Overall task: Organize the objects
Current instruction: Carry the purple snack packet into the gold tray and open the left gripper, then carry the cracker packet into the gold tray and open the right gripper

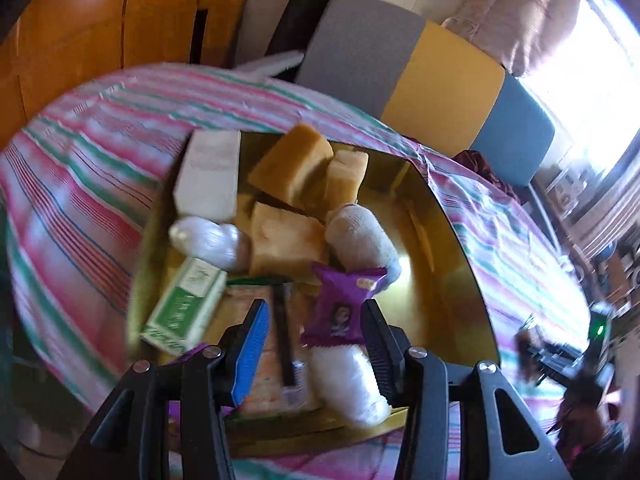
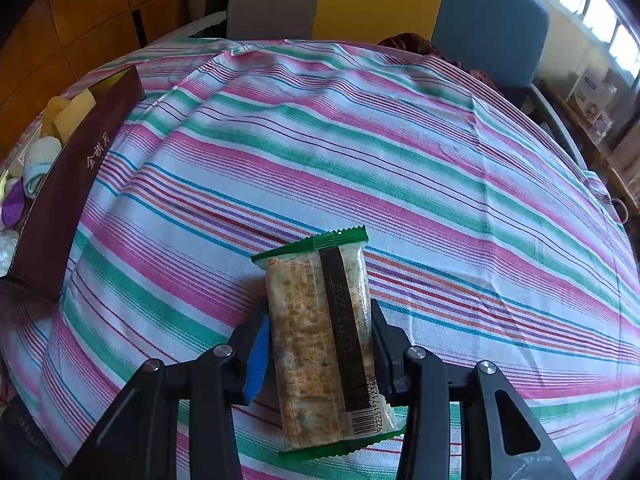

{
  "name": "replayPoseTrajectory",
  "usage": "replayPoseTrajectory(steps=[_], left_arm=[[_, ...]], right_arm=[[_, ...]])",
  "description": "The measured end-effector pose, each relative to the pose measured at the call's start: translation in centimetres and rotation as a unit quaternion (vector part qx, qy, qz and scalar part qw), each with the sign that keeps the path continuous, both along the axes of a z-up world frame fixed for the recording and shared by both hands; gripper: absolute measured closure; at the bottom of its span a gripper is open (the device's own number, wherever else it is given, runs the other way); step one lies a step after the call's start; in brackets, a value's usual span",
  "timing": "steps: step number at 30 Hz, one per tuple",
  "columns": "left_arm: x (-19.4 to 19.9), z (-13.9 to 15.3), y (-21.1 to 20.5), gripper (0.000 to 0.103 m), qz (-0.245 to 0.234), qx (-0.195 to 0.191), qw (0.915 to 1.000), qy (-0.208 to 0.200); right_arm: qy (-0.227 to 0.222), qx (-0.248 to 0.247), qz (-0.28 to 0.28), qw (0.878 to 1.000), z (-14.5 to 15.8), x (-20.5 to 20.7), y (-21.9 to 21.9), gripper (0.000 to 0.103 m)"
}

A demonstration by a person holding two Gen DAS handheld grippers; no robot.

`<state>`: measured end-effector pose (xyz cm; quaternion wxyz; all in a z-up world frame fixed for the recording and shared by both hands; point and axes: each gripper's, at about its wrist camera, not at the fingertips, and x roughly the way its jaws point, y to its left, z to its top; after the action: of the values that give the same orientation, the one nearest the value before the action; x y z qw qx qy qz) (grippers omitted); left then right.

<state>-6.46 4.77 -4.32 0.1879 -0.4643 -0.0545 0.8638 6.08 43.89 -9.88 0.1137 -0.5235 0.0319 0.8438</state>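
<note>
Hovering with jaws spread over the gold-lined box (image 1: 440, 216) of snacks, the left gripper (image 1: 316, 320) is holding nothing, while the right gripper (image 2: 320, 344) is pinching a green-edged cracker packet (image 2: 320, 336) above the striped cloth (image 2: 360, 140).

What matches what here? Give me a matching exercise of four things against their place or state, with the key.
Things:
1. purple snack packet
2. green-edged cracker packet
3. green and white carton
4. brown box

Places or states:
A. clamped between the right gripper's pads over the striped cloth
B. far left of the right wrist view, at the cloth's edge
C. between the open left gripper's pads, not squeezed
D. lying in the gold tray, left side

Pairs: 1-C, 2-A, 3-D, 4-B
</note>
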Motion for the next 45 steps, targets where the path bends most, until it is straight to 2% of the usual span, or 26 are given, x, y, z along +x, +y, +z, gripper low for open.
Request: replayPoseTrajectory(steps=[3,7,12,15,22,25,31,35,38,40,43,45], left_arm=[[1.3,0.6,-0.7,0.056,0.001,-0.018,0.9996,0.023],[1.3,0.5,-1.1,0.056,0.005,-0.027,0.9990,0.035],[1.8,0.5,-1.6,0.055,0.010,-0.022,0.9991,0.036],[1.9,0.5,-2.0,0.055,0.012,-0.018,0.9991,0.036],[2.2,0.3,-3.6,0.055,0.026,-0.021,0.9987,0.039],[2.0,0.3,-4.1,0.054,0.036,-0.024,0.9984,0.037],[1.6,-0.1,-4.7,0.052,0.047,-0.031,0.9979,0.033],[1.9,0.0,-4.4,0.052,0.049,-0.043,0.9971,0.038],[2.2,0.3,-4.2,0.045,0.055,-0.057,0.9957,0.048],[2.4,0.6,-4.1,0.043,0.060,-0.067,0.9944,0.055],[2.7,1.3,-3.8,0.043,0.071,-0.091,0.9907,0.073],[3.1,1.7,-3.6,0.043,0.072,-0.095,0.9893,0.084]], right_arm=[[0.002,-0.024,-0.020,1.000,0.8,-0.2,0.2,0.060],[0.047,-0.071,-0.021,0.996,4.3,-1.1,-2.0,0.060],[0.093,-0.126,0.032,0.987,8.5,-3.9,-8.3,0.060],[0.094,-0.144,0.062,0.983,9.3,-6.2,-12.6,0.060],[0.065,-0.148,0.082,0.983,7.1,-11.4,-19.9,0.060],[0.041,-0.123,0.085,0.988,5.4,-12.9,-21.3,0.060],[-0.001,-0.082,0.096,0.992,2.2,-13.2,-22.8,0.058],[0.004,-0.067,0.108,0.992,2.0,-13.0,-23.2,0.051],[0.006,-0.065,0.109,0.992,1.8,-12.6,-23.2,0.049],[0.010,-0.073,0.108,0.991,1.9,-12.3,-23.0,0.041],[0.028,-0.073,0.103,0.992,2.7,-11.9,-22.9,0.036],[0.039,-0.069,0.100,0.992,3.1,-11.3,-23.1,0.029]])
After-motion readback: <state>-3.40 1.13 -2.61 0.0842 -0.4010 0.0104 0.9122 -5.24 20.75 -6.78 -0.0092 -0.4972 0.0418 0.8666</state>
